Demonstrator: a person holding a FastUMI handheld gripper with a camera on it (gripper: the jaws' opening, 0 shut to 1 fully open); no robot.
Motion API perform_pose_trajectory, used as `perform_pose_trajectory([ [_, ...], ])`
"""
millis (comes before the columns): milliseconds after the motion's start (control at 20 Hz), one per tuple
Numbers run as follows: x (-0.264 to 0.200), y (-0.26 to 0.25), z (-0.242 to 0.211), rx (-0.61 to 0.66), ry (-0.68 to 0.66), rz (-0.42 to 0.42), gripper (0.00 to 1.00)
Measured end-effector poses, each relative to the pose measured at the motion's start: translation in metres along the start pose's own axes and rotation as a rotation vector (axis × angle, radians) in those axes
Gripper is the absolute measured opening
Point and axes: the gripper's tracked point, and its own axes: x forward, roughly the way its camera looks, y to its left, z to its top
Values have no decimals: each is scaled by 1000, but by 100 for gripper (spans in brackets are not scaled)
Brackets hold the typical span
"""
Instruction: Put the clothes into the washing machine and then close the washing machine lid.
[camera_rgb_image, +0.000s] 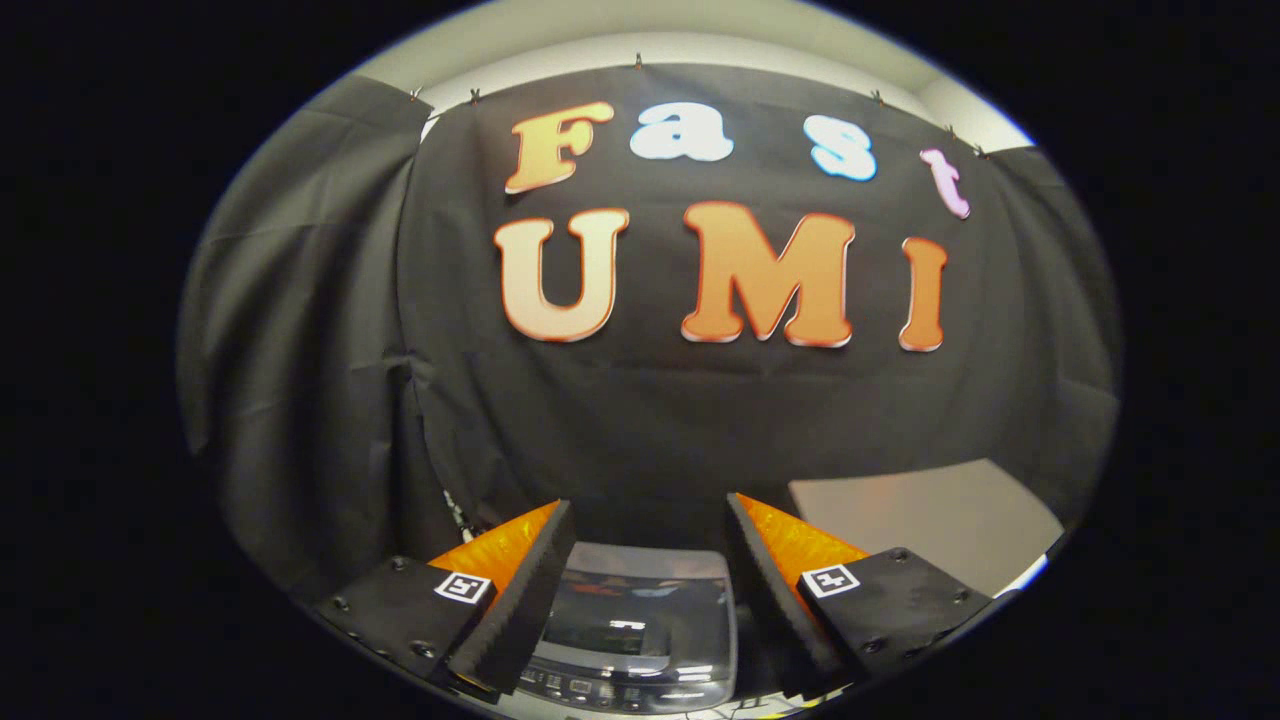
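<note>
- The washing machine sits below us, showing between our two fingers and a little beyond them; we see its top from above, with a glossy dark lid that catches reflections and looks to be lying flat and shut.
- A strip of buttons runs along the machine's near side, closest to us, which tells us we face its front; that is the side from which we would expect a lid to be lifted or pressed down.
- We cannot make out any clothes: nothing lies on the lid, and whatever is under it is hidden by the glare, so we cannot tell whether the load is already inside.
- Our gripper is spread wide and holds nothing; the fingers stand well apart, one to each side of the machine, touching neither it nor anything else.
- We judge the gripper is raised and level, well above the machine, since it looks mostly at the booth's wall and only down onto the lid at the base of our sight; that reads as a hover either before starting or after finishing.
- Beyond the right finger lies a pale flat tabletop, bare where we can see it.
- Behind everything hangs the black cloth wall, pinned up along its top.
</note>
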Motion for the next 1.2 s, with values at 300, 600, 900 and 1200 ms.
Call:
perform_pose_trajectory([
  [300, -71, -80, 57, -36, -68, -104, 97],
  [600, -137, -159, 69, -30, -106, -208, 97],
  [900, -168, -210, 75, -22, -140, -253, 97],
  [1200, -174, -231, 75, 9, -137, -232, 97],
])
